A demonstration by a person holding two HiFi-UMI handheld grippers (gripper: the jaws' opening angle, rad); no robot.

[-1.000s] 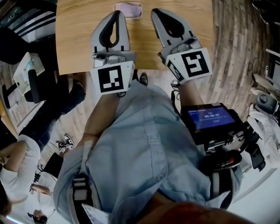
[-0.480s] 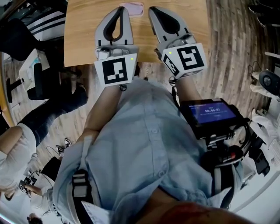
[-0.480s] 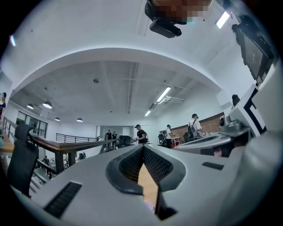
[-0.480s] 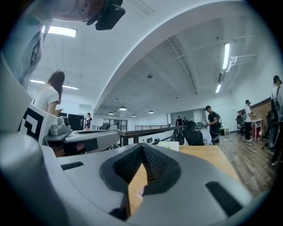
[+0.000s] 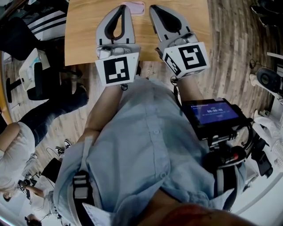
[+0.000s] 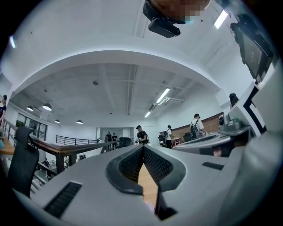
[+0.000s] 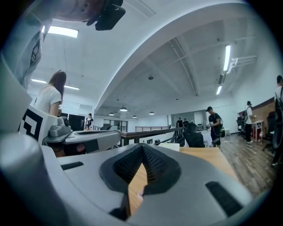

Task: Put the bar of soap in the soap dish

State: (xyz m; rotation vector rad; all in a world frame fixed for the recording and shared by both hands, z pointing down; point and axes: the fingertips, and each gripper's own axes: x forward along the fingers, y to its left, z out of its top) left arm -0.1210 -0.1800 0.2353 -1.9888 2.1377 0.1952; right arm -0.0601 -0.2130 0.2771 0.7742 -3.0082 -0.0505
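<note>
Soap dish [image 5: 135,7], just one, lies beyond left gripper [image 5: 122,8] and right gripper [image 5: 154,8].

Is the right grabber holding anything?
No: the right gripper is shut, tips touching, only the wooden table showing through the gap.

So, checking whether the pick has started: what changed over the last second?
Nothing was taken or let go. Only the head view shifted, sliding the table and both grippers slightly up the frame. The left gripper and right gripper stay shut and empty over the table, the pink object at its far edge untouched.
</note>
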